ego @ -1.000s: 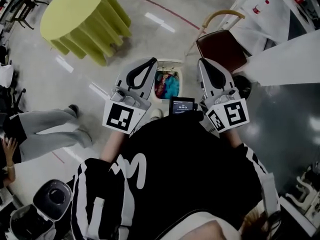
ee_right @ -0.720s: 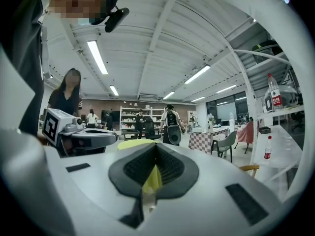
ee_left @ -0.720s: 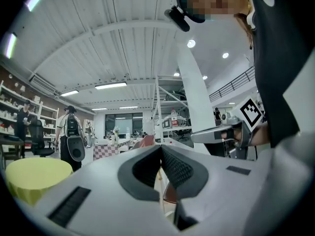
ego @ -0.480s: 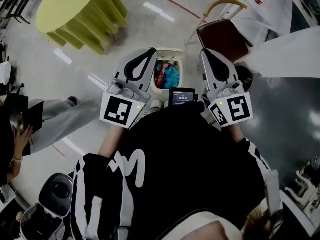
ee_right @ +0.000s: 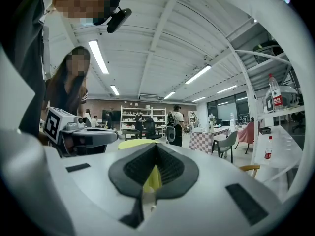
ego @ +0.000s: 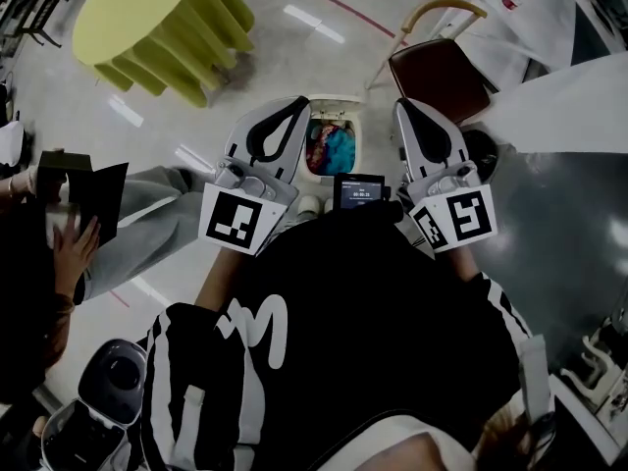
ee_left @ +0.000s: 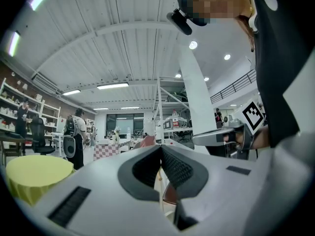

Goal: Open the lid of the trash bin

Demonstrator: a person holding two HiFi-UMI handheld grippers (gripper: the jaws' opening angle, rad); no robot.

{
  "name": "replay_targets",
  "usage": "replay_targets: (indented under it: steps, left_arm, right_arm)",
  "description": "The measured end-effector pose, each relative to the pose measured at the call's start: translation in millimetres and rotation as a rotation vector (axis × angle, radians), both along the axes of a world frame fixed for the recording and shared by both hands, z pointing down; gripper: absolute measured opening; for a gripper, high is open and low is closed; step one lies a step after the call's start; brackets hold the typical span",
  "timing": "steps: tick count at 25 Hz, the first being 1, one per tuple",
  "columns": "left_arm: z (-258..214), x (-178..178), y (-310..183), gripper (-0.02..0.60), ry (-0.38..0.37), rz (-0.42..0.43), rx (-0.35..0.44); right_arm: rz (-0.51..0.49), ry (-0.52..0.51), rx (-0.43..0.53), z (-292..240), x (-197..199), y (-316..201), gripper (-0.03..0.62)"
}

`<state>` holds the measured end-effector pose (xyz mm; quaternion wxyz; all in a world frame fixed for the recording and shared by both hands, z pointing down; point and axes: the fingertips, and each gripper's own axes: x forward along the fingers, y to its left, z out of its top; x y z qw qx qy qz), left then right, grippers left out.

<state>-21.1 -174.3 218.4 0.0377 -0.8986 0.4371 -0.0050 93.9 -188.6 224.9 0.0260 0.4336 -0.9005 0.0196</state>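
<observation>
Trash bin on floor below, between both grippers; mouth shows bright rubbish, lid apparently up (opening looks done). Left gripper fingers pressed together, empty. Right gripper likewise. Next, probably nothing but lowering both.

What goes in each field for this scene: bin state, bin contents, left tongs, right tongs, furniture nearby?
bin state: trash bin open, inside visible from above
bin contents: blue and pink rubbish
left tongs: shut, nothing between them, left of the bin in the head view
right tongs: shut, nothing between them, right of the bin
furniture nearby: round yellow-green table; brown-seated chair
</observation>
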Motion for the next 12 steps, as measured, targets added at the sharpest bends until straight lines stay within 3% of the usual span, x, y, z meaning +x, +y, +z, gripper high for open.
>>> replay_targets:
  steps: [12]
  left_arm:
    - [-3.8,0.2,1.2,0.009,0.002,0.001,0.007]
  right_arm:
    - [0.009,0.002,-0.001,0.0,1.8,1.7,0.009]
